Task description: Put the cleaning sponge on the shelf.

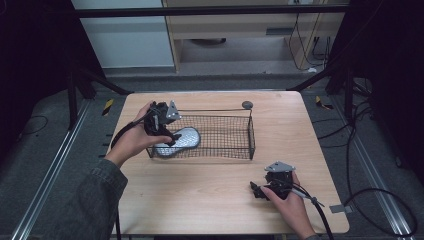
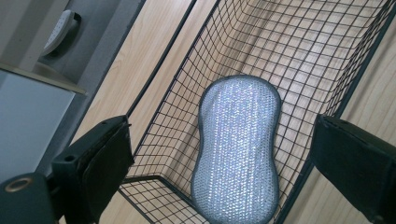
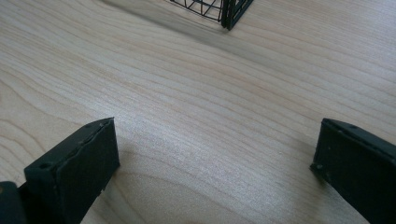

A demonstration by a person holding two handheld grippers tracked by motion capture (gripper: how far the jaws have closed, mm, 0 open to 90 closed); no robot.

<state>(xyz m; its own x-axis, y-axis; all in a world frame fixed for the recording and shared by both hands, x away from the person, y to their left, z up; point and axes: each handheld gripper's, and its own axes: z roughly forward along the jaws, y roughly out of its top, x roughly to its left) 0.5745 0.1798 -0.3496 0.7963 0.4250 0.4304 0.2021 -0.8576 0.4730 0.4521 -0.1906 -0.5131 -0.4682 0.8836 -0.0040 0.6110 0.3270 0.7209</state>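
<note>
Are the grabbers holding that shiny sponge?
No, nothing is held. The left gripper is open above the sponge in the basket; the right gripper is open over bare table.

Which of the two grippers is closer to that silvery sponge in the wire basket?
Left. The left gripper hangs open right over the sponge at the basket's left end; the right gripper rests open on the table, well off.
</note>
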